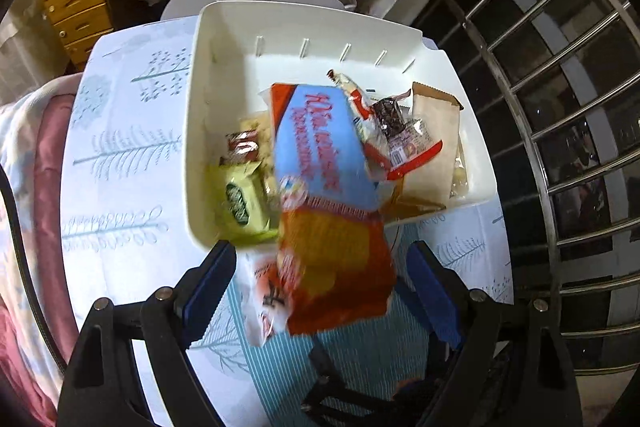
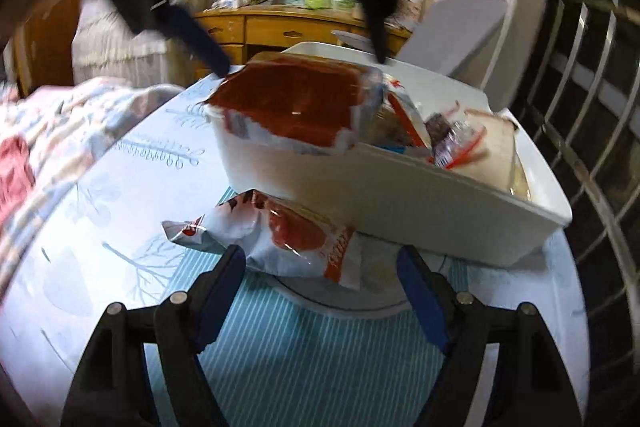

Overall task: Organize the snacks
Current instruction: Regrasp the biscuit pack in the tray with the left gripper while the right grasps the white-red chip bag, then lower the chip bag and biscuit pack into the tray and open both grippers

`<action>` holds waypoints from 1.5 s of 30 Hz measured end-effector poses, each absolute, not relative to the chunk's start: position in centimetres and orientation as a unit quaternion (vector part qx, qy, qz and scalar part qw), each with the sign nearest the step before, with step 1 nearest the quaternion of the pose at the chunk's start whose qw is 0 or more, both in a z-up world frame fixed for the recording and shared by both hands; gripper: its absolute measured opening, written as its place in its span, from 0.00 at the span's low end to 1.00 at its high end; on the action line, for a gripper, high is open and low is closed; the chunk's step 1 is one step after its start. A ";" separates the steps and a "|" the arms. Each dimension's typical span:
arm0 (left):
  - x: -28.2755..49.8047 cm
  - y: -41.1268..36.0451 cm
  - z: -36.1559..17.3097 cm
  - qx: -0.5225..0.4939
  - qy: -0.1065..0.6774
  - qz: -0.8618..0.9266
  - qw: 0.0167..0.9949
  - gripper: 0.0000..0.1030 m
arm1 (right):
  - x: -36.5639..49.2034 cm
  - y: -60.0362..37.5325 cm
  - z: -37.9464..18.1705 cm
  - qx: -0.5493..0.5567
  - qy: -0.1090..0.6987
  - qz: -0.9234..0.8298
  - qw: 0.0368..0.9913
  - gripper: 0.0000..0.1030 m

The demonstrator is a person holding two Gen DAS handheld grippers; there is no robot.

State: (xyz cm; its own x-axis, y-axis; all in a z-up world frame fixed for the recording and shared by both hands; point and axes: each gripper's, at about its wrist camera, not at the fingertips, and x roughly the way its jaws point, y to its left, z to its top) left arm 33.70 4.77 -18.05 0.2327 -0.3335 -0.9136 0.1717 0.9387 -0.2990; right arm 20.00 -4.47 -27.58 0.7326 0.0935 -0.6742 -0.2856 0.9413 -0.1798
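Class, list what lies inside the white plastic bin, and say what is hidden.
Inside the white plastic bin: a large blue-and-orange snack bag overhanging the rim, a green packet, a brown paper pouch, and red-and-white wrappers. Whatever lies beneath the large bag is covered.

Both wrist views look down, sharing the bin point(image 1: 208, 131).

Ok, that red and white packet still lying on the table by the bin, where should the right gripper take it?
Grip the red and white packet across its puffy middle, coming from the near side with the right gripper, whose open jaws already face it. It lies flat, its far edge tucked against the white bin, so only the near side looks free.
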 end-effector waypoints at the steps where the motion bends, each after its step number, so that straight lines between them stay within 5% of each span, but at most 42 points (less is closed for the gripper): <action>1: 34.1 4.6 -18.1 -0.066 0.602 -0.161 0.779 0.84 | 20.0 -4.1 -27.7 -0.152 0.347 0.106 0.919 0.75; 8: 36.9 3.0 -18.8 -0.043 0.624 -0.141 0.768 0.81 | 20.1 -1.5 -28.8 -0.281 0.315 0.130 0.897 0.75; 13: 37.5 2.6 -19.8 -0.037 0.642 -0.127 0.755 0.70 | 20.5 0.1 -30.2 -0.334 0.316 0.166 0.872 0.49; 17: 37.9 3.0 -20.8 -0.073 0.657 -0.132 0.739 0.55 | 20.2 0.8 -30.5 -0.365 0.311 0.167 0.862 0.47; 23: 38.0 3.8 -20.8 -0.084 0.666 -0.134 0.729 0.51 | 19.5 0.7 -29.2 -0.397 0.328 0.182 0.838 0.45; 31: 37.8 6.4 -20.2 -0.103 0.682 -0.119 0.714 0.50 | 18.4 -2.1 -24.3 -0.373 0.369 0.175 0.833 0.45; 45: 38.2 8.3 -15.4 -0.170 0.604 -0.137 0.767 0.49 | 24.3 -10.7 -15.3 -0.165 0.383 0.087 0.905 0.45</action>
State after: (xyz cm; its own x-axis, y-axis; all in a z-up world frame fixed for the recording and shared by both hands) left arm 38.21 8.29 -15.37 0.2337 -0.4150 -0.8793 0.0039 0.9047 -0.4260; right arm 24.28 -10.69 -15.26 0.6910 0.0311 -0.7221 -0.2835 0.9307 -0.2312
